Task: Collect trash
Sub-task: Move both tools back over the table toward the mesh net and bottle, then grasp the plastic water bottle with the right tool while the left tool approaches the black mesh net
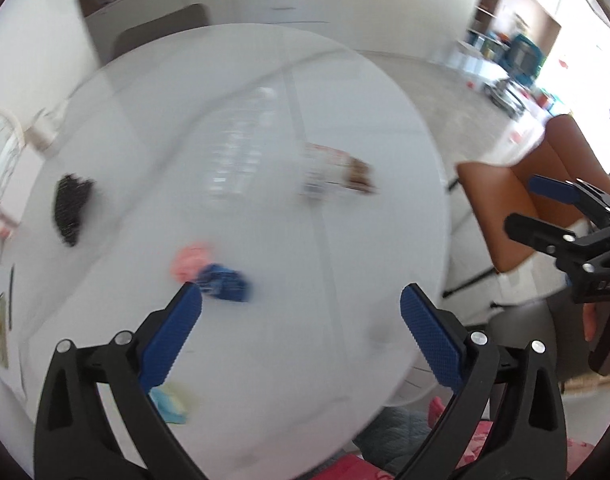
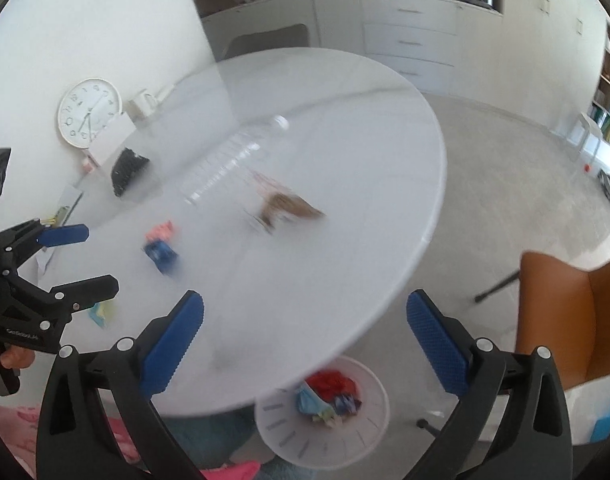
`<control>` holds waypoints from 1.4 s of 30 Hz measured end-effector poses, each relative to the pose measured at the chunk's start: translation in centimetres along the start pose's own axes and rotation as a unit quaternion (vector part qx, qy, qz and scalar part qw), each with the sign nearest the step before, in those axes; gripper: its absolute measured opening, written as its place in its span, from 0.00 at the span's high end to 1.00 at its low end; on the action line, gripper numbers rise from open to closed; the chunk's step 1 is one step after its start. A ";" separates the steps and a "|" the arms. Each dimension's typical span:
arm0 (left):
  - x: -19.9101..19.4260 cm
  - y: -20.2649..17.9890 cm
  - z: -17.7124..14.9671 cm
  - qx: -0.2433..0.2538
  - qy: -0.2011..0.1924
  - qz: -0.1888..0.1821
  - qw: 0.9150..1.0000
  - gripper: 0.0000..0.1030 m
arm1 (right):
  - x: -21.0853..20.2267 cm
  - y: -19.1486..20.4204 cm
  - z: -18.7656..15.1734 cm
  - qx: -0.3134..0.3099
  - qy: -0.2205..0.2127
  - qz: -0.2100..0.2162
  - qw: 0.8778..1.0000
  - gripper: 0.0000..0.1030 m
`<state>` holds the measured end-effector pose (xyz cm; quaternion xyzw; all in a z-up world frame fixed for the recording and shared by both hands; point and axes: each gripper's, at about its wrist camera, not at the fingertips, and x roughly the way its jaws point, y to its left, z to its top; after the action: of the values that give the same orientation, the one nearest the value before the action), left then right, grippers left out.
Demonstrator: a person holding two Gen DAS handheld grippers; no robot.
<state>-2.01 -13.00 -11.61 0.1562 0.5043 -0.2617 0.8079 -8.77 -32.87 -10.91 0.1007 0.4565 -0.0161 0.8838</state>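
The near part of the table (image 2: 345,280) is bare, free to pass over. Farther in lie wrappers (image 2: 161,246), a bottle (image 2: 233,160), a brown packet (image 2: 289,206). An orange chair (image 2: 573,320) flanks the right; bin (image 2: 369,432) stands below the edge

Round white bench (image 2: 385,184) with a glossy top. Pale grey carpeted floor (image 2: 505,184) beyond its far and right edges. White wall (image 2: 105,20) on the left; a round white wall clock (image 2: 89,112) leans against it at floor level. White drawer unit (image 2: 413,40) and open shelving along the far wall. Grey chair (image 2: 269,42) behind the far edge. Orange-brown chair (image 2: 565,320) off the right edge. Strong daylight enters at the upper right of the left wrist view (image 1: 577,32).
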 end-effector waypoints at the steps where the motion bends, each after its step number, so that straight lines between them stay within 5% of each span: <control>1: -0.1 1.3 0.0 -0.010 -0.001 0.005 1.000 0.08 | 0.5 1.0 0.8 0.001 -0.001 0.005 1.000 0.02; 10: 0.0 11.9 1.1 -0.058 -0.022 0.052 0.997 0.08 | 5.2 8.1 7.1 0.041 -0.009 0.035 0.999 0.02; 25: 6.7 28.8 5.0 -0.118 -0.015 0.087 0.989 0.08 | 18.9 14.4 14.0 0.183 0.006 -0.066 0.981 0.02; 34: 10.1 32.2 5.9 -0.133 -0.002 0.081 0.988 0.08 | 25.2 13.1 15.1 0.294 0.016 -0.158 0.943 0.02; 42: 11.1 32.6 6.8 -0.115 0.006 0.055 0.992 0.08 | 28.2 13.5 14.7 0.319 0.035 -0.222 0.921 0.02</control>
<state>25.83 7.15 -18.94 0.0912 0.5270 -0.1556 0.8305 21.09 -20.74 -23.28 0.2745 0.4688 -0.3530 0.7618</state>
